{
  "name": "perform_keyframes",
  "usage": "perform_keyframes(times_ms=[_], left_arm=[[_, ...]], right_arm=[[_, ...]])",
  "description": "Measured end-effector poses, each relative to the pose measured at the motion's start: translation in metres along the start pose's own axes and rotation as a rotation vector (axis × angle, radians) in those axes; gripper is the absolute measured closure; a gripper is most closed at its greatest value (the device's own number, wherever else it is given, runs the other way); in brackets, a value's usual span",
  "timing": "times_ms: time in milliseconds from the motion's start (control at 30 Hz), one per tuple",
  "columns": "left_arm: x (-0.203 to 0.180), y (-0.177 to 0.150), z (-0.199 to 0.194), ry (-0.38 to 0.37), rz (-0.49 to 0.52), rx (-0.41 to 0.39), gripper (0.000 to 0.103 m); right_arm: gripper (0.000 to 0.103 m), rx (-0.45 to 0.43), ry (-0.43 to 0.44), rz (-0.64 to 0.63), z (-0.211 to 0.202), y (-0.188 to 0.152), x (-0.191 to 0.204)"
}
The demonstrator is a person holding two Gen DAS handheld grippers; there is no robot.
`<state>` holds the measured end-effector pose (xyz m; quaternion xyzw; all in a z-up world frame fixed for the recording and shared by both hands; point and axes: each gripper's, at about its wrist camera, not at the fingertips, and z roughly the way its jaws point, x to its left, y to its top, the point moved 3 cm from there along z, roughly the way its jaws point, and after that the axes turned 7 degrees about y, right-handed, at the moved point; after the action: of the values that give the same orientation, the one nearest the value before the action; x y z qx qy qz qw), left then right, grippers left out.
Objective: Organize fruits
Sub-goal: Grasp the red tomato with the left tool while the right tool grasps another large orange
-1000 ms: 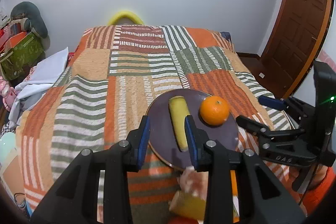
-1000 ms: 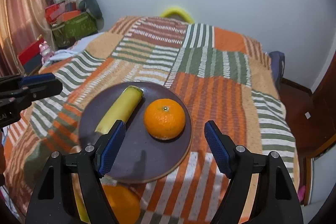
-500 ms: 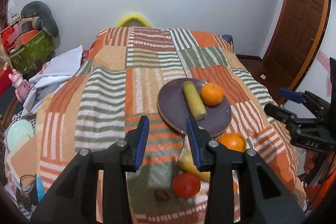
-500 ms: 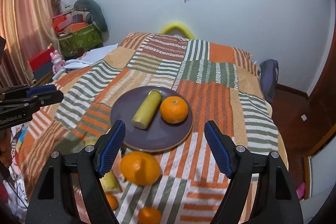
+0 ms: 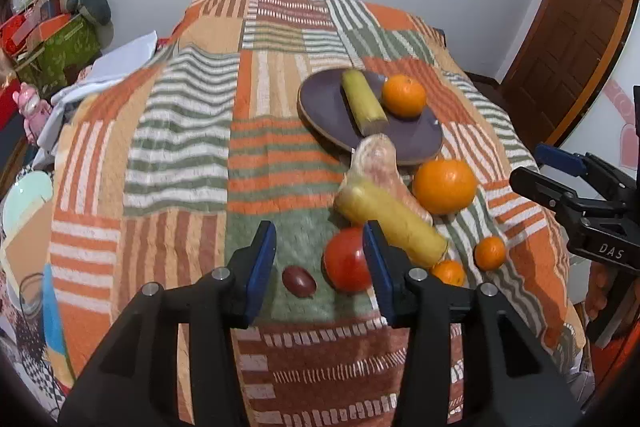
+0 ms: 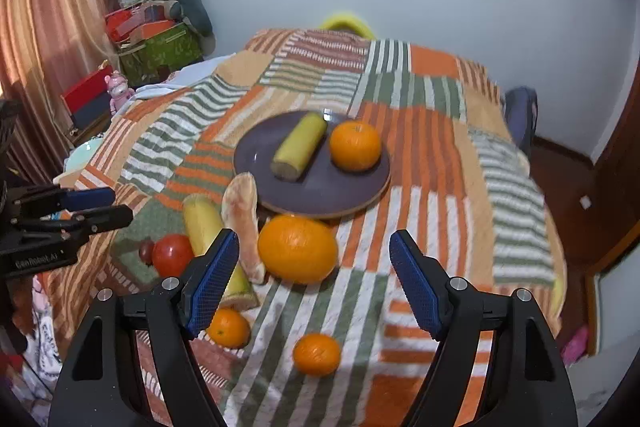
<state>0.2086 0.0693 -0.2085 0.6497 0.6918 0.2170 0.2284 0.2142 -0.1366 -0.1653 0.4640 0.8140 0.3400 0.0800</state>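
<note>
A dark purple plate (image 5: 324,103) (image 6: 256,163) on the striped bedspread holds a yellow-green cylinder fruit (image 5: 363,102) (image 6: 299,146) and an orange (image 5: 403,95) (image 6: 355,145). In front of it lie a large orange (image 5: 445,185) (image 6: 297,249), a long yellow fruit (image 5: 390,221) (image 6: 202,223), a pale pinkish piece (image 5: 376,157) (image 6: 242,215), a red tomato (image 5: 346,261) (image 6: 172,254), a dark plum (image 5: 299,281) and two small oranges (image 6: 229,327) (image 6: 317,353). My left gripper (image 5: 319,263) is open and empty above the plum and tomato. My right gripper (image 6: 312,283) is open and empty above the large orange.
The bedspread (image 5: 180,147) covers a bed that drops off at left and right. Boxes and a pink toy (image 5: 32,107) stand at left, a wooden door (image 5: 580,27) at right. The right gripper shows in the left wrist view (image 5: 560,175).
Both grippers have pulled back and up from the plate. More loose fruit has come into view in front of the plate. Both stay open.
</note>
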Motion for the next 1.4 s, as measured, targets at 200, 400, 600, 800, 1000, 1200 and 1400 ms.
perform_keyframes(times_ms=[200, 400, 600, 800, 1000, 1200, 1400], left_arm=[[-0.007, -0.015, 0.011, -0.036, -0.013, 0.031, 0.055], [-0.02, -0.022, 0.024, -0.065, 0.004, 0.059, 0.054], [-0.029, -0.022, 0.043, -0.067, 0.022, 0.078, 0.053], [-0.026, -0.022, 0.062, -0.077, -0.003, 0.104, 0.053], [-0.026, -0.023, 0.063, -0.086, 0.005, 0.086, 0.056], [-0.026, -0.024, 0.055, -0.073, 0.005, 0.073, 0.057], [-0.017, -0.022, 0.038, -0.079, -0.022, 0.046, 0.057]], right_arm=[[0.028, 0.053, 0.06, 0.086, 0.023, -0.022, -0.005], [0.028, 0.092, 0.059, 0.109, 0.044, -0.028, -0.011], [0.028, 0.101, 0.072, 0.113, 0.058, -0.024, -0.016], [0.028, 0.109, 0.083, 0.084, 0.068, -0.02, -0.01], [0.036, 0.121, 0.086, 0.058, 0.078, -0.02, -0.007], [0.037, 0.116, 0.069, 0.019, 0.075, -0.023, -0.001], [0.037, 0.109, 0.074, 0.022, 0.063, -0.024, -0.001]])
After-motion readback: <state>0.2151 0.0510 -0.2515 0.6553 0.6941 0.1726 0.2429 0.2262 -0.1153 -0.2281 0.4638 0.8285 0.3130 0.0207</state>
